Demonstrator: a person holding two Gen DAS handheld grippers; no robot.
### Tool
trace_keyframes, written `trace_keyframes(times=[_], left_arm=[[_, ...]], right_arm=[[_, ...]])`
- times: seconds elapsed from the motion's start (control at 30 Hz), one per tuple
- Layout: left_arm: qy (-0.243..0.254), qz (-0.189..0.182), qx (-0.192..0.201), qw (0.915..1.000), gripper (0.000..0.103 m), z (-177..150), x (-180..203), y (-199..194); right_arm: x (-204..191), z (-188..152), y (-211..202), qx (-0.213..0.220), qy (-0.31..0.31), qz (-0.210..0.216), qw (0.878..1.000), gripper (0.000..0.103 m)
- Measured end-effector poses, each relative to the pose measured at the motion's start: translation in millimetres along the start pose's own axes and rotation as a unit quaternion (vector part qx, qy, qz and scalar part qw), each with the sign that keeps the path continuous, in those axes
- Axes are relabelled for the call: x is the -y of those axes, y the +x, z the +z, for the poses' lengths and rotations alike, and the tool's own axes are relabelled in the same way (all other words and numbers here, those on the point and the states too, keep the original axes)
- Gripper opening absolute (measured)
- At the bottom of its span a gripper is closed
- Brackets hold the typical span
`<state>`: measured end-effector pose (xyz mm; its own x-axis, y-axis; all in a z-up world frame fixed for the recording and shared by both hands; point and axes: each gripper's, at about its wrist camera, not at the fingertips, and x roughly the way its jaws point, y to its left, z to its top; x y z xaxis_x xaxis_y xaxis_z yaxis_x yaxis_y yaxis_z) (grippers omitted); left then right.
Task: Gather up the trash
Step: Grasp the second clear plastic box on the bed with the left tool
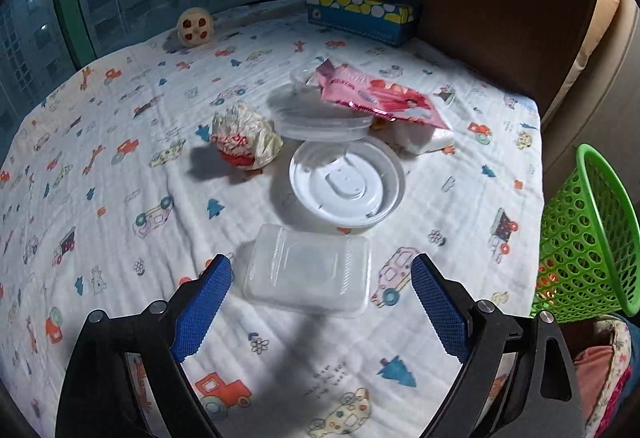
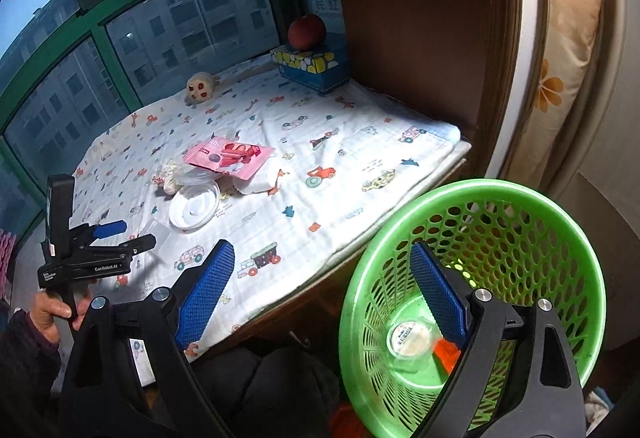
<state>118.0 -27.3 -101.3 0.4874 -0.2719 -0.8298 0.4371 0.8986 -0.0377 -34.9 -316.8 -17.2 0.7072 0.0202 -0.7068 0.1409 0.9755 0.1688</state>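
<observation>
Clear plastic box lies between left tool tips.

Near the one green basket, the bed holds one clear box, one round white lid, one clear round lid, one pink wrapper and one crumpled paper ball. Far from the basket sit one tissue box, one apple and one small toy. Inside the basket lies one small cup. There are two grippers.
</observation>
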Motion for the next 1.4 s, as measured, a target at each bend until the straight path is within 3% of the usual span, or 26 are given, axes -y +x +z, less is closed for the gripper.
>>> trace_keyframes(times=[0.2,0.57,0.7,1.07,1.4], left_arm=[[0.001,0.001,-0.023,0.9997,0.09,-6.4,-5.1,21.7],[0.0,0.005,-0.028,0.9996,0.092,-7.7,-9.1,37.3],[0.002,-0.005,-0.028,0.9996,0.076,-8.0,-8.9,37.6],[-0.005,-0.014,0.007,0.9999,0.073,-6.7,-18.0,5.2],[-0.015,-0.014,0.035,0.9992,0.073,4.3,-33.5,-23.6]], right_arm=[[-15.2,2.1,12.6,-0.012,-0.011,0.005,1.0,0.089],[-35.3,7.4,30.0,-0.026,-0.027,0.016,0.999,0.089],[-42.6,8.9,35.2,-0.03,-0.034,0.019,0.999,0.089],[-59.9,20.6,53.7,-0.041,-0.05,0.042,0.997,0.089],[-99.9,53.9,95.0,-0.059,-0.18,0.071,0.979,0.089]])
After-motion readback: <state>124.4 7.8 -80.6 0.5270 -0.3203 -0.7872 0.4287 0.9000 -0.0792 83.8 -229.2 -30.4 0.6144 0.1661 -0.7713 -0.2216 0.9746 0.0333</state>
